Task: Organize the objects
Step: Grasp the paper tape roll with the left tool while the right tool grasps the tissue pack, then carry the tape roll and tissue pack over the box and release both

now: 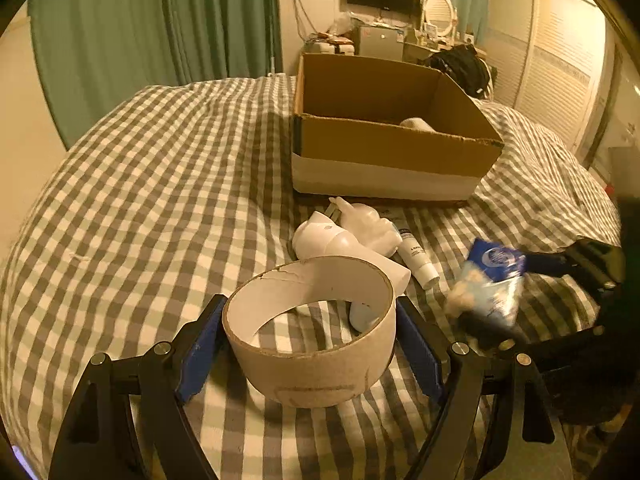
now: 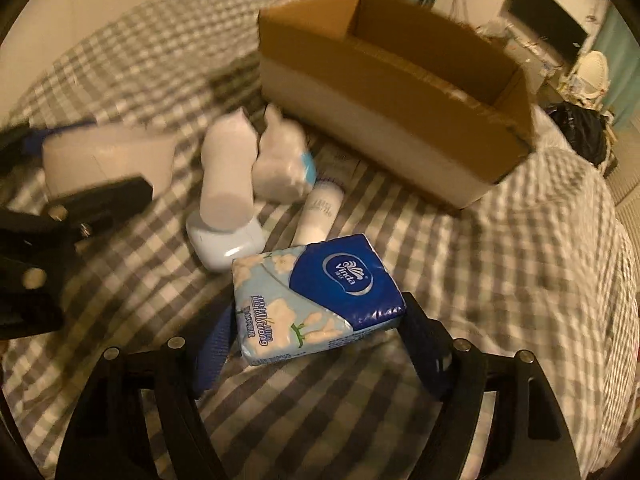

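- The tape roll (image 1: 310, 332) — a nearly spent cardboard core — is clamped between the blue pads of the left gripper (image 1: 310, 344), just above the checked bedspread (image 1: 160, 168); the jaws are closed about as far as the ring's width allows.
- It is judged light and thin-walled, stiff enough to carry but easily crushed out of round, so only mild pressure across the outer wall is called for. Its opening faces up, and no long axis is to be found in a ring.
- The tissue pack (image 2: 316, 296) is held in the right gripper (image 2: 320, 340), pinched at its near end, with the jaws part closed on it.
- The pack is judged soft, light and film-wrapped, hence slightly slippery; a hold across the short sides is suited. Its long axis runs roughly across the fingers, printed face up.
- The cardboard box (image 1: 392, 148) stands open beyond, with a pale item inside that cannot be identified.
- A white bottle (image 2: 228, 184), a white bagged item (image 2: 280, 168) and a tube (image 2: 320, 216) lie between the grippers and the box — the tube pointing roughly towards it.
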A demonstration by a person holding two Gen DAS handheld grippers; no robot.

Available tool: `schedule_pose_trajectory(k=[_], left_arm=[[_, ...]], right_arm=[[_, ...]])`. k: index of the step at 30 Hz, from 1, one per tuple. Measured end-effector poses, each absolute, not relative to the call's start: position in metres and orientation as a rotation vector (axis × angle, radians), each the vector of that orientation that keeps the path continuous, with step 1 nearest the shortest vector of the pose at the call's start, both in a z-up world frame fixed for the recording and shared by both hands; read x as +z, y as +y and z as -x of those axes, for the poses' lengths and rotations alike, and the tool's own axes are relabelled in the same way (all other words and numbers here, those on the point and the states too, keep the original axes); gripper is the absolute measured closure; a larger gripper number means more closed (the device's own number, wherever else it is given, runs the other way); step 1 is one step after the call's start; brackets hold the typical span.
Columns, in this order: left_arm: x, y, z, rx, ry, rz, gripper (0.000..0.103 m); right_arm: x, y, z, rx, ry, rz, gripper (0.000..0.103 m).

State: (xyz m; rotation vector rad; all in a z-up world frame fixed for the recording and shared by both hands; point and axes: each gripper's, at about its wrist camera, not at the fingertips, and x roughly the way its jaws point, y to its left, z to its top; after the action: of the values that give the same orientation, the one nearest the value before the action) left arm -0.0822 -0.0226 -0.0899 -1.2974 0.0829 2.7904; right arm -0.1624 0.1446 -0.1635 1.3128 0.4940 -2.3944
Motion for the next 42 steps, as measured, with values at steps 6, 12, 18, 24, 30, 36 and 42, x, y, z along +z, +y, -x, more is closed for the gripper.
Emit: schedule_pose_trajectory(k=[6, 12, 18, 24, 30, 36, 42], left_arm=[[-0.069, -0.019, 0.065, 2.821, 0.1, 1.232, 0.02], [-0.027, -0.009, 0.045, 2.856, 0.137, 1.079, 0.019], [0.021, 0.002, 0.04, 2.891, 0.184, 0.902, 0.019], [0.06, 0.012, 0.071, 2.909, 0.203, 0.789, 0.02], [0.071, 0.017, 0.125, 2.924, 0.215, 0.767, 0.019], [0.056, 0.022, 0.196, 2.901, 0.188, 0.846, 0.019], [0.028, 0.023, 0.255, 2.855, 0.124, 0.872, 0.019]], right_arm=[[-0.126, 0.163, 0.152, -2.502, 0.371, -1.227, 0.027], [-0.073, 0.182, 0.119, -2.598, 0.332, -1.098, 0.027], [-0.011, 0.19, 0.102, -2.697, 0.328, -0.927, 0.027], [0.04, 0.194, 0.111, -2.774, 0.328, -0.775, 0.027], [0.07, 0.191, 0.148, -2.802, 0.286, -0.696, 0.027], [0.074, 0.185, 0.206, -2.786, 0.211, -0.703, 0.027], [0.054, 0.184, 0.275, -2.763, 0.098, -0.765, 0.027]])
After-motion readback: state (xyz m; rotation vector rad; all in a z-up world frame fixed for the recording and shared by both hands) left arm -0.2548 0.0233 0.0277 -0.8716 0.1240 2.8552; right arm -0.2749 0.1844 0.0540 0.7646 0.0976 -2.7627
